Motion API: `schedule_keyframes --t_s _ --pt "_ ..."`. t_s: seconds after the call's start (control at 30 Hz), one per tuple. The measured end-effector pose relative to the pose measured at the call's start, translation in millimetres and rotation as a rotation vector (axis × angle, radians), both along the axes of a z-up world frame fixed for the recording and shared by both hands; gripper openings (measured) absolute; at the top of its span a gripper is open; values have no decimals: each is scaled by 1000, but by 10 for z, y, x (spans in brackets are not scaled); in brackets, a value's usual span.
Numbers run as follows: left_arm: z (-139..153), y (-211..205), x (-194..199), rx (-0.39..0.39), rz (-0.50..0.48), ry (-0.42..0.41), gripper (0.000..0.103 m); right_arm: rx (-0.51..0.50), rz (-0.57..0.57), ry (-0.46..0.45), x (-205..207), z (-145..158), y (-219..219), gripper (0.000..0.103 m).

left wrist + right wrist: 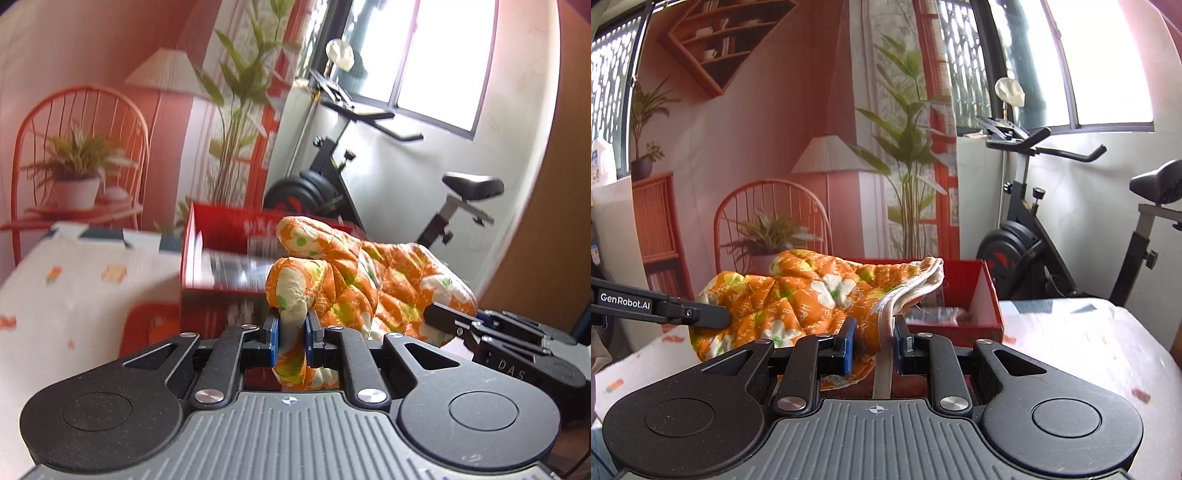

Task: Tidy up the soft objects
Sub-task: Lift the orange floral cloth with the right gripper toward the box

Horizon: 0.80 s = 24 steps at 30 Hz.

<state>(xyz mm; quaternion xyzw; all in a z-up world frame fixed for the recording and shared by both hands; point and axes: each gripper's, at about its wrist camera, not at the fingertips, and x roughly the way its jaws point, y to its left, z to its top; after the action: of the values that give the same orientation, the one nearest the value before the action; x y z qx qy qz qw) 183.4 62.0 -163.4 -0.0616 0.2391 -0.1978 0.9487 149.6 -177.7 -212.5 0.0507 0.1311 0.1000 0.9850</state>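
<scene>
An orange quilted oven mitt with white flowers hangs in the air between both grippers, in front of an open red box. My left gripper is shut on the mitt's thumb end. My right gripper is shut on the mitt's cuff edge; the mitt spreads to the left in that view, and the red box stands just behind it. The right gripper shows at the right of the left wrist view, and the left gripper's finger shows at the left of the right wrist view.
The box stands on a table with a white patterned cloth. An exercise bike stands behind the table at the right. A printed backdrop with a chair, lamp and plants hangs behind. A window is at the upper right.
</scene>
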Motion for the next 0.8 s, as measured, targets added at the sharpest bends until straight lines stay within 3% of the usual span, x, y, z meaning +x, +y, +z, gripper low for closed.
schedule_keyframes --t_s 0.37,0.63,0.8 --pt "413 -231 736 60 49 -43 14 51 1 30 1080 472 -109 18" --pt "243 -350 1179 139 62 22 14 38 0 162 1688 218 -52 18" --pt "12 -382 1424 167 65 121 14 21 7 278 1962 -29 -30 18"
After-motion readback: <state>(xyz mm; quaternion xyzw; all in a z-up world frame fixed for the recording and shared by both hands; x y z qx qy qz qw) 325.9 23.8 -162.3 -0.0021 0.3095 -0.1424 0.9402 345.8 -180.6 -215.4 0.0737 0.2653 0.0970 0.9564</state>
